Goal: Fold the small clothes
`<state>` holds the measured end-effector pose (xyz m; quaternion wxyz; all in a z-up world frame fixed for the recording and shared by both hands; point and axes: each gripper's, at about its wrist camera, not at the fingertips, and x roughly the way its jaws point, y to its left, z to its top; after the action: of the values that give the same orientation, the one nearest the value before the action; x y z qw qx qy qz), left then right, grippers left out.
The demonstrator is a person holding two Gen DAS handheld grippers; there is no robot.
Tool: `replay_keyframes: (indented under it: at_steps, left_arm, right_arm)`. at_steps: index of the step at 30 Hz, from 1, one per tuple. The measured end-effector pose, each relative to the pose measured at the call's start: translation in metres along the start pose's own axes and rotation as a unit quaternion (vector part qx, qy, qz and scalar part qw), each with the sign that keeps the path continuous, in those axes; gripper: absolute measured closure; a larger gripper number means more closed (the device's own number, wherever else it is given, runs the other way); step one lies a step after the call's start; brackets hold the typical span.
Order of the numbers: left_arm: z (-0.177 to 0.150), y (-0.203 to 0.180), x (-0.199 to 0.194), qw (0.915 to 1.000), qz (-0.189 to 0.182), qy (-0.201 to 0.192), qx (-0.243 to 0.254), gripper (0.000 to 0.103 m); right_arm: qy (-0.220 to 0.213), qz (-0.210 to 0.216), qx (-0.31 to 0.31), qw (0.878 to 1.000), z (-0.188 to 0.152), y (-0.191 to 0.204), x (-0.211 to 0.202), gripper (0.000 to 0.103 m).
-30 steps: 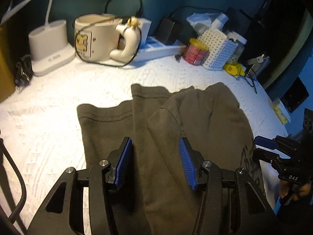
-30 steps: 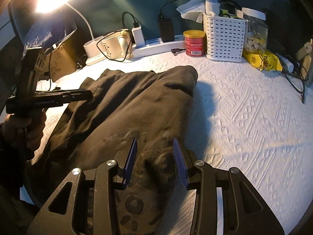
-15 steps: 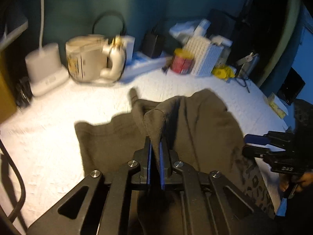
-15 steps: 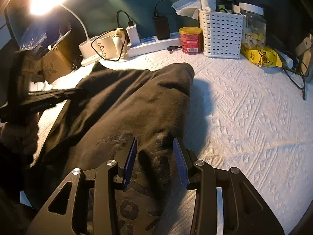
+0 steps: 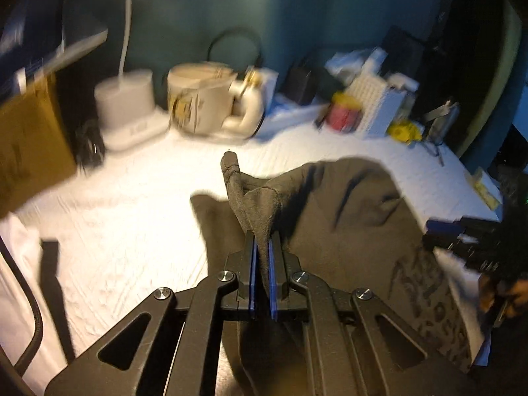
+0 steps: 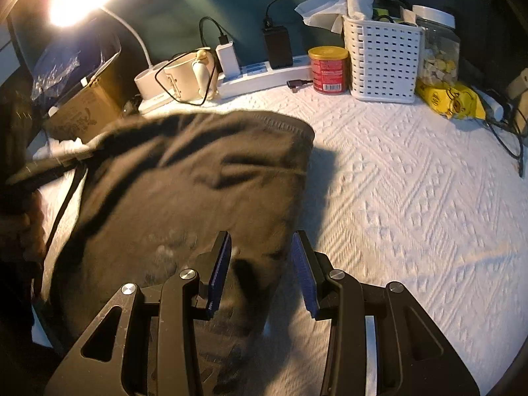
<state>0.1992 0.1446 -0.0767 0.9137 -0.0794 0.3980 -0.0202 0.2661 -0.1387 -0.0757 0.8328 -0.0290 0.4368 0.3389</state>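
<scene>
A dark olive garment (image 5: 349, 211) with a pale print lies on the white textured cover (image 5: 132, 231). My left gripper (image 5: 262, 257) is shut on a fold of it. The pinched cloth stands up in a ridge from between the blue pads. In the right wrist view the garment (image 6: 184, 191) bulges up toward the left, where the left gripper (image 6: 46, 168) shows blurred. My right gripper (image 6: 262, 267) is open low over the garment's near right edge, with cloth lying under and between its pads (image 6: 219, 264). From the left wrist view it appears at the right edge as the right gripper (image 5: 458, 231).
Along the back stand a lamp base (image 6: 148, 81), a cream mug (image 6: 184, 76) wrapped in a cable, a power strip (image 6: 264, 76), a red can (image 6: 328, 69), a white basket (image 6: 382, 62), a jar (image 6: 439, 46) and a yellow packet (image 6: 448, 99). A cardboard box (image 6: 82, 112) sits at the left.
The left gripper closed on a fold of the garment and lifted it, drawing the cloth up into a ridge. The right gripper stayed open in the same place.
</scene>
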Motion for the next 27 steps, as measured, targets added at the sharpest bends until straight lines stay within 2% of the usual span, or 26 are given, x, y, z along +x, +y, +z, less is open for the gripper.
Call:
replay_keyframes:
  at_steps: [4, 10, 15, 17, 18, 22, 25, 27]
  left_arm:
    - [-0.007, 0.005, 0.012, 0.9999, -0.002, 0.01, -0.008, 0.098]
    - [-0.008, -0.002, 0.008, 0.9999, 0.008, 0.005, 0.013, 0.098]
    - [-0.01, 0.002, 0.008, 0.9995, 0.018, 0.011, 0.022, 0.098]
    - [-0.011, 0.005, 0.014, 0.9995, 0.016, 0.018, 0.019, 0.098]
    - [-0.012, 0.006, 0.016, 0.9995, 0.014, 0.021, 0.018, 0.098]
    - [-0.013, 0.004, 0.023, 0.9993, 0.012, 0.029, 0.018, 0.098]
    - [-0.011, 0.008, 0.019, 0.9995, 0.003, 0.032, 0.003, 0.098]
    - [-0.007, 0.012, 0.012, 0.9997, -0.002, 0.02, -0.01, 0.098]
  right_arm:
    - [-0.012, 0.005, 0.031, 0.999, 0.019, -0.015, 0.01, 0.062]
    - [-0.026, 0.007, 0.065, 0.998, 0.047, -0.033, 0.027, 0.062]
    - [-0.021, 0.017, 0.086, 0.996, 0.052, -0.046, 0.043, 0.062]
    - [-0.005, 0.039, 0.099, 0.994, 0.051, -0.053, 0.055, 0.071]
    - [0.002, 0.051, 0.101, 0.994, 0.051, -0.054, 0.059, 0.083]
    - [-0.009, 0.06, 0.083, 0.995, 0.056, -0.052, 0.064, 0.09]
    - [-0.017, 0.055, 0.075, 0.996, 0.065, -0.051, 0.065, 0.091]
    - [-0.016, 0.056, 0.072, 0.996, 0.069, -0.051, 0.07, 0.09]
